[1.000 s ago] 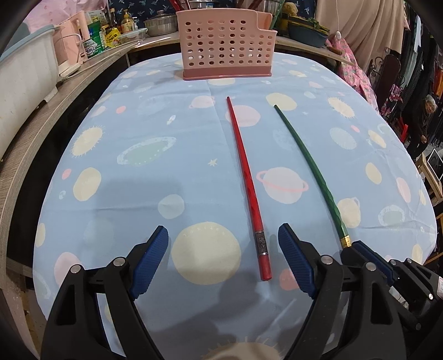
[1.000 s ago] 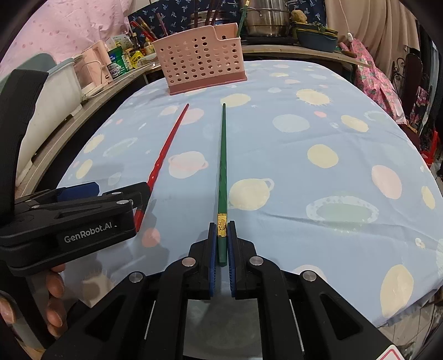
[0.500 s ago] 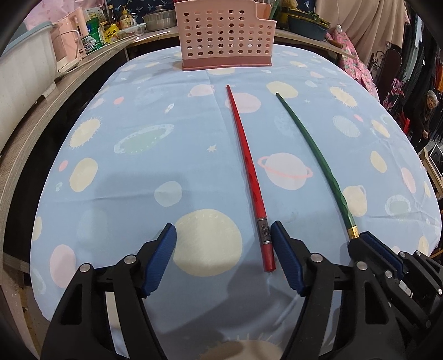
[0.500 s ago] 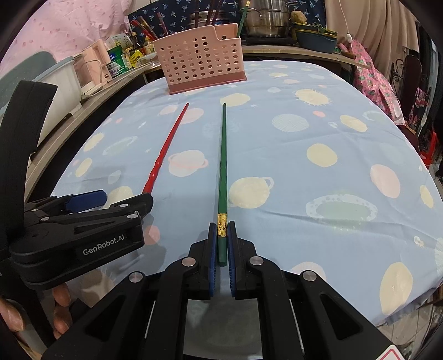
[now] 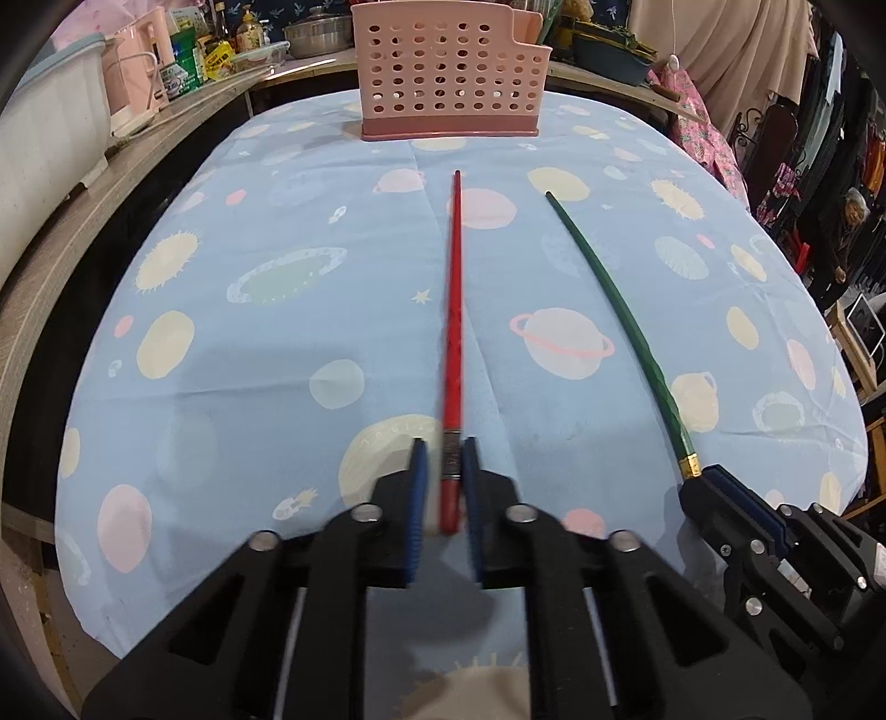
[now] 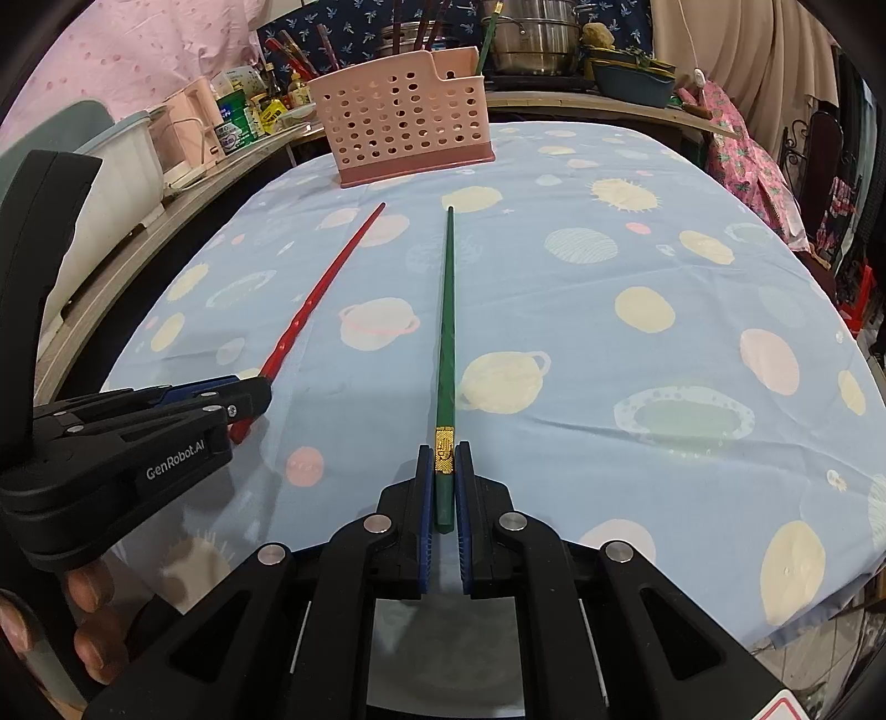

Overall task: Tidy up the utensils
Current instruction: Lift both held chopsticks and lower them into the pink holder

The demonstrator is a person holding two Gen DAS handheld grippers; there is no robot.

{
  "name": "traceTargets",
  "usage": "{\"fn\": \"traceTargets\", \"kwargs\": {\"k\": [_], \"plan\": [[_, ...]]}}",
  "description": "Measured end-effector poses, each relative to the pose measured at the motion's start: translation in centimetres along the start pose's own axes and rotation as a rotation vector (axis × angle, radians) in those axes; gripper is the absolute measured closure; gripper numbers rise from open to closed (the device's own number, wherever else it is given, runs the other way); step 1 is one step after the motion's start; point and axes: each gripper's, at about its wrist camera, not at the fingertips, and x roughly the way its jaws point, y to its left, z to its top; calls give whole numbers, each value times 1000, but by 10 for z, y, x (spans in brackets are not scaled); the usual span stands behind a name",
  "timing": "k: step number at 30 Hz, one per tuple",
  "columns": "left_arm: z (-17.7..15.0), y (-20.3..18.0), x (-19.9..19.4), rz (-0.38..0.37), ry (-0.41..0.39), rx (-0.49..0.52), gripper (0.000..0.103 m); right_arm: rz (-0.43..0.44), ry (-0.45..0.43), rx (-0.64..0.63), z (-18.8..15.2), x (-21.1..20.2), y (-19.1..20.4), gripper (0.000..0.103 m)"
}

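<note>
Left gripper [image 5: 443,476] jaws just closed, clamping red chopstick [image 5: 454,310]; right gripper [image 6: 443,487] jaws clamp green chopstick [image 6: 446,332].

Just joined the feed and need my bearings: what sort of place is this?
Probably a lived-in home kitchen or dining corner: a table under a planet-print cloth, steel pots and bottles on the counter behind, and clothes hanging at the right.
</note>
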Motion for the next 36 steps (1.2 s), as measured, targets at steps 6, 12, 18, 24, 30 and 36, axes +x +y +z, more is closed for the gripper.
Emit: {"fn": "traceTargets", "kwargs": {"k": [6, 12, 18, 24, 30, 36], "plan": [[1, 5, -3, -41, 18, -16, 96, 4, 4, -6, 0, -3, 4, 96], [4, 16, -22, -70, 14, -47, 96, 27, -43, 6, 14, -24, 6, 96], [22, 27, -53, -75, -46, -77, 96, 51, -115, 13, 40, -46, 8, 96], [43, 34, -74, -77, -102, -87, 96, 68, -188, 12, 73, -67, 11, 96], [60, 42, -84, -72, -141, -87, 96, 101, -230, 53, 101, -74, 4, 96], [90, 53, -98, -70, -207, -108, 96, 102, -297, 41, 132, -85, 5, 96]]}}
